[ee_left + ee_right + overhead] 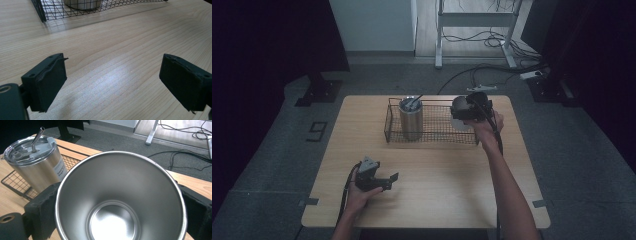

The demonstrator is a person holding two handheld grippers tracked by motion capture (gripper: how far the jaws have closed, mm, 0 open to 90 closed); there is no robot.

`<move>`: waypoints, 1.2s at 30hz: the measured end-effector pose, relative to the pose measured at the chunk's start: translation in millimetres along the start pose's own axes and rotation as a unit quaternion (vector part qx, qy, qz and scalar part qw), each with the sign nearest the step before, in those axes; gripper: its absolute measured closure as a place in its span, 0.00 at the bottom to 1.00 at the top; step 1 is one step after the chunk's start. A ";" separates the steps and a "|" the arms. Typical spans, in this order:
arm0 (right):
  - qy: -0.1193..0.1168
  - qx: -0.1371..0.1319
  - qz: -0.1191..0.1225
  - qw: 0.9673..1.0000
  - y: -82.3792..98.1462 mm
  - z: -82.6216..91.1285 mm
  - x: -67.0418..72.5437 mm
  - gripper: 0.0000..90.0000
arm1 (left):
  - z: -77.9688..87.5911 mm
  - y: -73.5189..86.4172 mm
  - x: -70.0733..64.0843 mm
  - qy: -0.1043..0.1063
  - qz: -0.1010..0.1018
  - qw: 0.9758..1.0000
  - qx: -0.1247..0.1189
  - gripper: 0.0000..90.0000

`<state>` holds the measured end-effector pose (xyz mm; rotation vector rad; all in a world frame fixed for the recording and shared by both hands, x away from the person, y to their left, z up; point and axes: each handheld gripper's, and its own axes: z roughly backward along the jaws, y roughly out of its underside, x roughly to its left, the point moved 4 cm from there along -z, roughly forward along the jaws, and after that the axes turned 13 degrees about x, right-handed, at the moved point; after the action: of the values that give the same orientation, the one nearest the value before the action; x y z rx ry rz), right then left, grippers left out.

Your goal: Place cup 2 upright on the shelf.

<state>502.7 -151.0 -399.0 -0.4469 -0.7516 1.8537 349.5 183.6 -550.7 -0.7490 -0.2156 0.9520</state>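
Jaws around empty steel cup [120, 202]

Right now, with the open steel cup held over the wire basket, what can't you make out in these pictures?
- Open steel cup: its outside and base, hidden by its own rim in the right gripper view.
- Lidded tumbler: label print too small to read.
- Wire basket: cut off by the top edge in the left gripper view.
- Right gripper: fingers hidden behind the gripper body in the high view.
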 end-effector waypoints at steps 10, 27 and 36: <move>0.005 0.006 0.008 1.000 -9.8 -9.4 2.3 0.07 | -0.3 -0.1 0.4 0.002 0.003 1.000 -0.001 0.08; 0.013 0.024 0.021 0.999 -21.9 -37.7 2.8 0.07 | -1.6 -1.1 -5.8 0.005 -0.008 1.000 0.003 0.08; 0.013 0.035 0.021 0.999 -23.2 -52.9 -0.2 0.07 | -3.8 -0.4 -7.9 0.007 -0.011 1.000 0.006 0.08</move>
<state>551.2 -129.7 -422.1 -0.4442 -0.6620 1.9037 347.1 175.3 -552.0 -0.7413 -0.2054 0.9257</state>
